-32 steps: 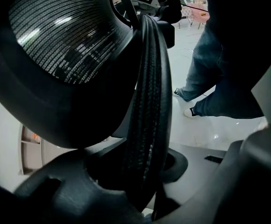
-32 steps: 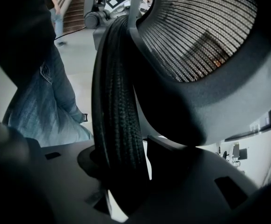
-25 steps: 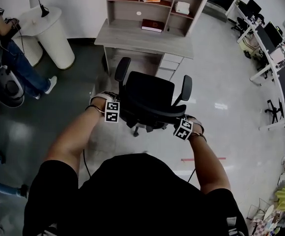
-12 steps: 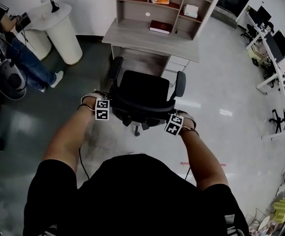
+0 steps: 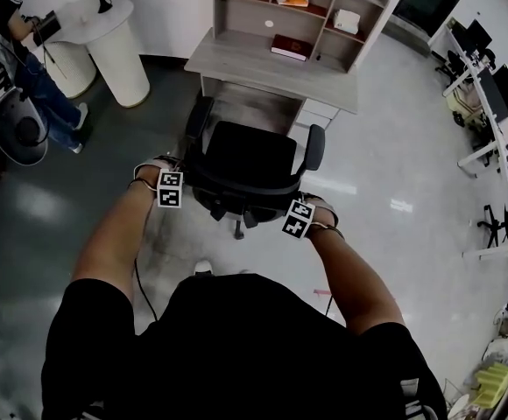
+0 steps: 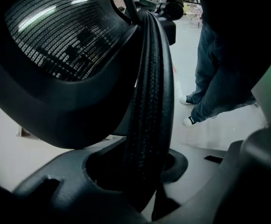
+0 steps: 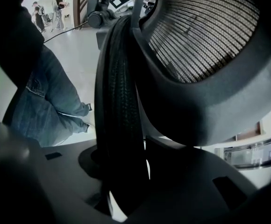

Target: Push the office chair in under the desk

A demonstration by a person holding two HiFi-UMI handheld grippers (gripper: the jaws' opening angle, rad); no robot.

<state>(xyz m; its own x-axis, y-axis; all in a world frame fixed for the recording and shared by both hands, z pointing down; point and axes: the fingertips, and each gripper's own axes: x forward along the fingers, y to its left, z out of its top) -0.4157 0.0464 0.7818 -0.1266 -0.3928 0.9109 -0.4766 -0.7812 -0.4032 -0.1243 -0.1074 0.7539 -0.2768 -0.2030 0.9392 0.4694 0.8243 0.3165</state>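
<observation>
The left tongs [image 5: 184, 185] point steeply down and are clamped on the left edge of the chair back [image 6: 147, 101]. The ribbed rim runs straight through the jaws, with the mesh panel to one side of it. Gripping the rim rather than the armrest probably gives a firm handle for steering, since the chair rolls on casters.

Between the two tongs sits the office chair [image 5: 252, 160], its seat and both armrests on the far side of them and its back nearest the person. It faces the desk [image 5: 271, 73], which stands just ahead of the tongs. The front of the seat is at the mouth of the knee space, so the chair looks about lined up but not yet tucked under. The drawers [image 5: 311, 112] sit ahead of the right tongs, so the push likely needs to stay left of them.

The right tongs [image 5: 284, 203] hold the right edge of the same back. Their jaws have just been closing with the rim between them, and they now appear to pinch it. Holding both edges should let the person push evenly and correct any swivel.
</observation>
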